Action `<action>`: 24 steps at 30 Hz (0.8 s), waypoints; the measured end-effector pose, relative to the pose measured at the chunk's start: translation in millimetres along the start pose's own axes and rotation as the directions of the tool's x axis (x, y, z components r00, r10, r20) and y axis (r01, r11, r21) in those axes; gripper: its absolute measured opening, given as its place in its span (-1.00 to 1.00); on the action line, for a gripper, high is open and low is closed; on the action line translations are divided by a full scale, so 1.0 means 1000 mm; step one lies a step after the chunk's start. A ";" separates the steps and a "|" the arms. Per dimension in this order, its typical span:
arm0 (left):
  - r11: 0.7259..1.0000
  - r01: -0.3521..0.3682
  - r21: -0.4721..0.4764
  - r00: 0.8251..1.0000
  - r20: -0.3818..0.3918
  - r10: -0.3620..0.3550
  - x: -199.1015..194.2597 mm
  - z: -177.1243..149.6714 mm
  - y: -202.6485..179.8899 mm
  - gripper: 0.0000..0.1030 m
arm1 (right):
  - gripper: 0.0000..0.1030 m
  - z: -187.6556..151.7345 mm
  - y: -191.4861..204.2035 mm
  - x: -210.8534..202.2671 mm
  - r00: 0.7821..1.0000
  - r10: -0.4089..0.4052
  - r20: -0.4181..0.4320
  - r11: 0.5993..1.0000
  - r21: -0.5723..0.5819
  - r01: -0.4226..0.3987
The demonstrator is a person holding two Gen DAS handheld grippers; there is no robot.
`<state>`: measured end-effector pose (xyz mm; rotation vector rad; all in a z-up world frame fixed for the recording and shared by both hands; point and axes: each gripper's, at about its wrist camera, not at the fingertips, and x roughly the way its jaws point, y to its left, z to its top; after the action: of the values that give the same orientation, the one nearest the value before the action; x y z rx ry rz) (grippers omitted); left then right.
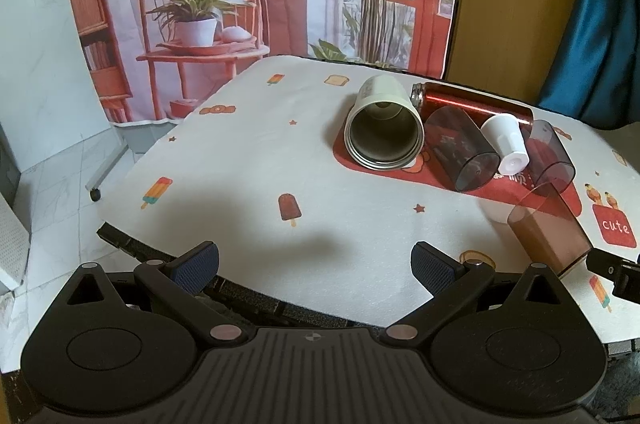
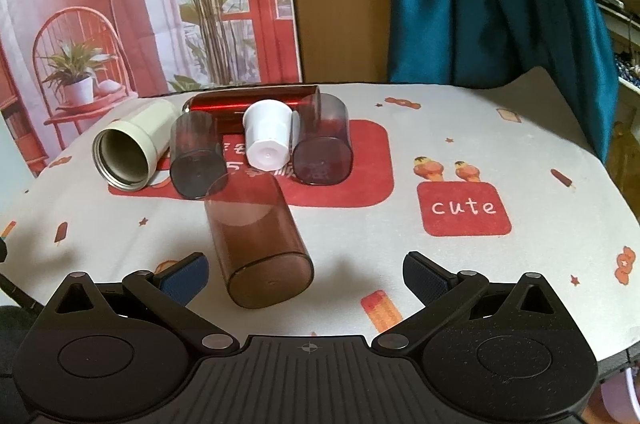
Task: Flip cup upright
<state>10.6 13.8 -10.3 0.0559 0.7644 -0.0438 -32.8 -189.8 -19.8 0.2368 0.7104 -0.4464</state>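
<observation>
Right wrist view: your right gripper is open, empty; the brown cup lies near the table's front edge. Close on its sides gently.

A matt, faintly rough printed cloth is covering the counter. The brown cup lying nearest is looking like smooth see-through plastic, and so are the two smoky grey ones. The red bottle is gleaming like glossy metal, the cream tumbler is showing a matt skin with a metal rim, the white cap is reading as opaque plastic, and the tool pads are showing a textured blue face
</observation>
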 end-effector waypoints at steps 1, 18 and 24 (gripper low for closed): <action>1.000 0.000 -0.004 1.000 -0.001 0.000 0.000 0.000 0.001 1.00 | 0.99 0.000 0.001 0.000 1.000 0.007 -0.001 1.000 -0.003 -0.007; 0.998 0.049 -0.048 0.999 -0.008 -0.049 0.000 0.001 0.005 1.00 | 0.99 0.001 -0.002 -0.005 0.998 0.062 0.023 0.998 0.028 -0.062; 0.997 0.053 -0.054 0.999 -0.007 -0.053 0.001 0.001 0.005 1.00 | 0.99 0.000 -0.005 -0.005 0.997 0.065 0.050 0.996 0.051 -0.068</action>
<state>11.8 18.4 -10.2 -0.0158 0.7754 -0.0731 -38.6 -192.7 -16.2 0.2979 0.6424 -0.4065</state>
